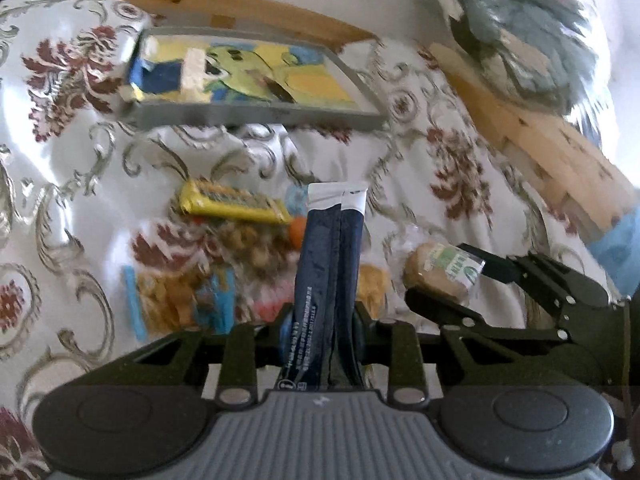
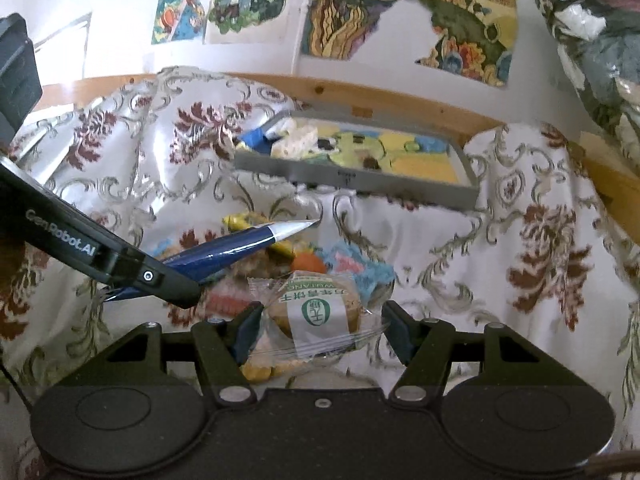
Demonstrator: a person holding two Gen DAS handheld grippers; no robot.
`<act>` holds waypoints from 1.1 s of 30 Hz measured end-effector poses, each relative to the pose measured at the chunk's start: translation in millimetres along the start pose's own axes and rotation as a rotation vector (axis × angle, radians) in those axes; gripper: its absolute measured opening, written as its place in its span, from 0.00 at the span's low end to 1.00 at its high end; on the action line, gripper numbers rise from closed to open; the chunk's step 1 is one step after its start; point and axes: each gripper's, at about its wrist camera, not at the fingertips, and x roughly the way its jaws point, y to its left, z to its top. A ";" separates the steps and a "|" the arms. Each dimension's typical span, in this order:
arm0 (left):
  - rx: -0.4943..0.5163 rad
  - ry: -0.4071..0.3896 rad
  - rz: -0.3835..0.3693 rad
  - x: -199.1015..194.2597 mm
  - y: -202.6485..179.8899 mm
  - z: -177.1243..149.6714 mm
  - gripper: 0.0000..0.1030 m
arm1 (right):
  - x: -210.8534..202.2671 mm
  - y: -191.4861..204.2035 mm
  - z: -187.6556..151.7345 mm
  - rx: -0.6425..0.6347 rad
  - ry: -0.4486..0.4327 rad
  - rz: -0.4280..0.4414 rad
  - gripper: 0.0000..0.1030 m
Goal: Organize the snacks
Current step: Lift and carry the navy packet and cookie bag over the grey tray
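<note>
The left tongs (image 1: 326, 316) are clamped on a dark blue sachet (image 1: 330, 264), the right tongs (image 2: 320, 330) on a wrapped biscuit (image 2: 316, 312), whose green label only the right view reads, before the grey tray (image 2: 360, 178).

A glossy dark-blue foil sachet (image 1: 330, 280) and a round biscuit in clear crinkly plastic wrap (image 2: 316, 314) contrast with the matt black plastic gripper fingers (image 2: 248, 334), the shiny satin floral cloth (image 1: 80, 184), the smooth grey plastic tray (image 2: 360, 176) at twelve o'clock and the varnished wooden rail (image 2: 400, 96).
</note>
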 end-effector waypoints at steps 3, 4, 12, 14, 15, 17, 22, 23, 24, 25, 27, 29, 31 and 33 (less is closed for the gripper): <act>-0.018 -0.033 0.026 2.1 7.6 20.7 0.31 | 8.2 -6.9 16.1 0.001 -0.031 0.006 0.64; -0.025 -0.043 0.037 3.5 10.9 28.2 0.31 | 10.9 -9.3 20.8 0.000 -0.039 0.008 0.64; -0.023 -0.132 0.100 24.1 26.3 98.1 0.31 | 50.8 -36.2 69.5 0.001 -0.091 0.031 0.64; -0.019 -0.153 0.111 29.2 28.3 115.6 0.31 | 62.9 -44.6 79.4 0.007 -0.097 0.033 0.64; -0.013 -0.166 0.118 31.5 29.8 125.4 0.31 | 69.1 -48.4 83.3 0.008 -0.098 0.032 0.64; 0.000 -0.193 0.133 36.9 31.4 142.3 0.31 | 82.7 -54.2 90.8 0.000 -0.100 0.031 0.64; 0.031 -0.226 0.162 53.9 37.2 175.9 0.31 | 118.6 -68.4 113.4 0.005 -0.116 0.021 0.64; 0.031 -0.229 0.163 58.9 38.9 181.6 0.31 | 125.9 -70.1 117.9 0.013 -0.118 0.019 0.64; 0.031 -0.231 0.164 63.1 39.9 185.9 0.31 | 133.8 -71.9 122.8 0.019 -0.122 0.016 0.64; 0.030 -0.228 0.171 68.8 41.4 190.4 0.31 | 140.7 -73.2 126.6 0.025 -0.125 0.012 0.64; 0.023 -0.217 0.175 78.2 45.9 195.2 0.31 | 157.0 -76.3 133.2 0.038 -0.117 0.011 0.64; 0.015 -0.207 0.174 86.2 50.6 198.7 0.31 | 171.4 -78.3 135.5 0.036 -0.107 0.006 0.64; 0.003 -0.193 0.176 94.6 55.5 201.4 0.31 | 183.7 -79.9 138.3 0.034 -0.095 0.010 0.64; -0.006 -0.184 0.176 100.6 60.5 203.3 0.31 | 192.1 -82.1 142.8 0.035 -0.096 0.008 0.64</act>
